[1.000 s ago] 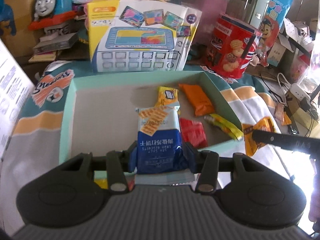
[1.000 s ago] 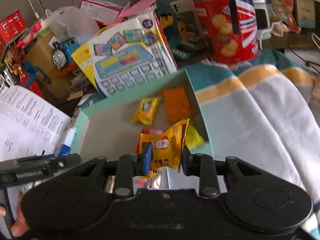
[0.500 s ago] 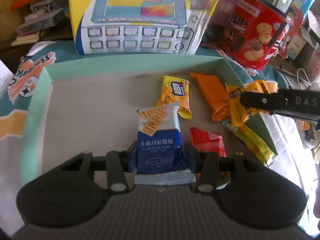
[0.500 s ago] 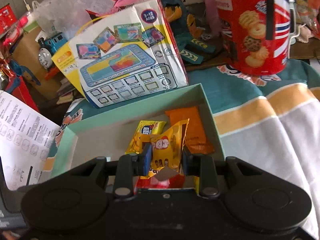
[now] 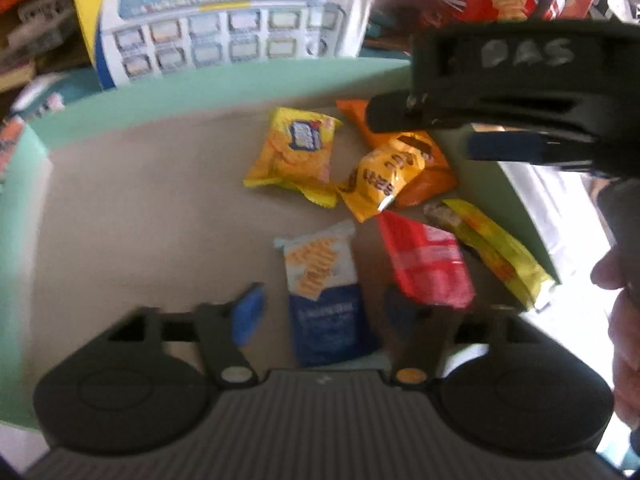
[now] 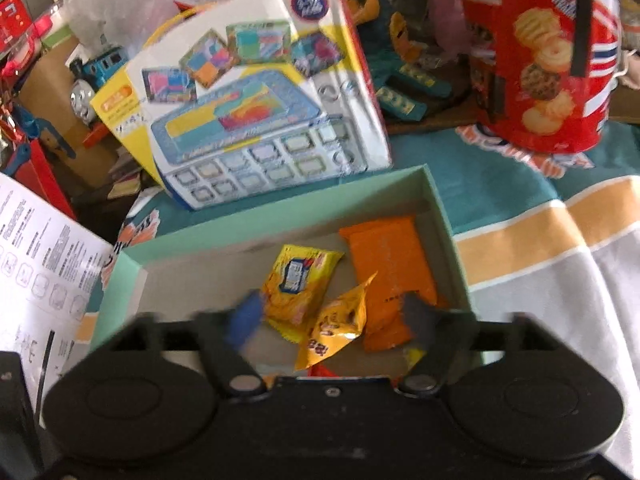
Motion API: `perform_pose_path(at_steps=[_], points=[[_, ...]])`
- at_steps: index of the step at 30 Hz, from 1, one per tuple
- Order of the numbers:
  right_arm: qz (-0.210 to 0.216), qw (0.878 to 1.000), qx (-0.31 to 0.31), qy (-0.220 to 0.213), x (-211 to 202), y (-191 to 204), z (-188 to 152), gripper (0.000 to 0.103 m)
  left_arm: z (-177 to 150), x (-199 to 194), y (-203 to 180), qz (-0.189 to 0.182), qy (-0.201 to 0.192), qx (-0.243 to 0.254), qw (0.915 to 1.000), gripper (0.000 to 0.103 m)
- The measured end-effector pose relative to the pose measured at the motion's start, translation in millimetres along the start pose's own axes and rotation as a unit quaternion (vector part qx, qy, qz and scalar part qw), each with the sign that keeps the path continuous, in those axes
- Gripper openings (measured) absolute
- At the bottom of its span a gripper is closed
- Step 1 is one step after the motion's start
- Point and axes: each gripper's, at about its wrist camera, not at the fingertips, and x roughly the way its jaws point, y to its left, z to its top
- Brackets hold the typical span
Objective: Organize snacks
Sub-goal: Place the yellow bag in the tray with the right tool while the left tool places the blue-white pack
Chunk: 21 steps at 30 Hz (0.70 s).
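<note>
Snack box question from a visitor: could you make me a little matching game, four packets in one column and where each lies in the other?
1. blue cracker packet
2. red packet
3. orange packet
4. yellow-green bar

A. along the box's right wall
B. far right corner
C. between the open left gripper fingers
D. between cracker packet and bar

Pairs: 1-C, 2-D, 3-B, 4-A

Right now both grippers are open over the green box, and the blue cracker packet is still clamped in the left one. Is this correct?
Not quite. The left wrist view shows the left gripper open, and the blue cracker packet lies loose between its fingers in the green box. The right gripper is open too.
</note>
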Motion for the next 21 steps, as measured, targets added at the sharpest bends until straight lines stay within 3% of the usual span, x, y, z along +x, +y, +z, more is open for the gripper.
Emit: perform_pose_path(at_steps=[8, 21], points=[[-0.006, 1.000, 0.010, -0.009, -26, -5, -6, 0.103, 1, -28, 20, -0.005, -0.013, -0.039, 0.9992, 0.095], [-0.003, 1.000, 0.006, 0.002, -97, 13, -56, 0.103, -37, -101, 49, 0.005, -0.045, -0.044, 0.9980, 0.103]])
